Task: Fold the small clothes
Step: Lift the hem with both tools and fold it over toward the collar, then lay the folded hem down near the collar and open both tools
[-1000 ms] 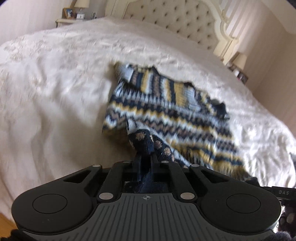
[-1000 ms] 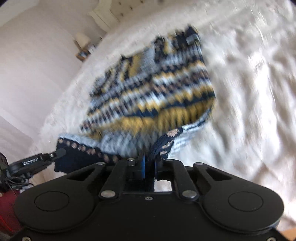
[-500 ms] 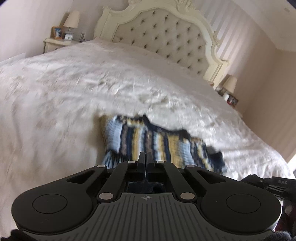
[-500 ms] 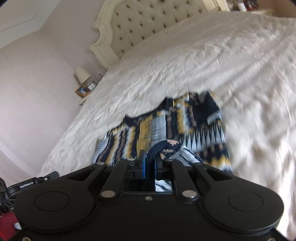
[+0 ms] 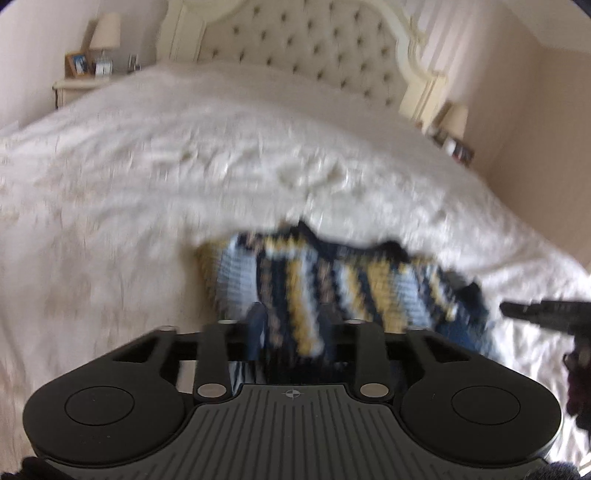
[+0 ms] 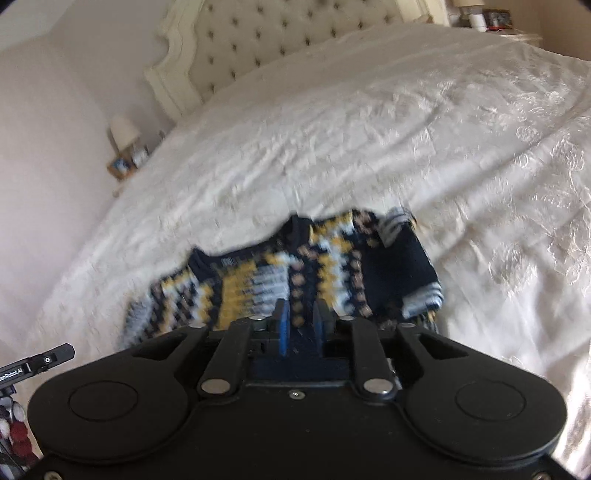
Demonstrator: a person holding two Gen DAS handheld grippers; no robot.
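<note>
Left wrist view: left hand-held gripper has just been opening; its jaws stand narrowly apart, nothing pinched. The patterned knit sweater, in navy, yellow and pale blue bands, lies folded on the white bedspread just beyond the fingertips and shows through the gap. Frame blurred. Tufted headboard at the far end; lamp on a nightstand at left. Tip of the right hand-held gripper enters at the right edge.

Right wrist view: the right hand-held gripper's jaws have likewise just been opening and are slightly parted, empty; blue pad visible on the left finger. Sweater lies flat on the bedspread directly ahead, navy sleeve folded over its right side.
</note>
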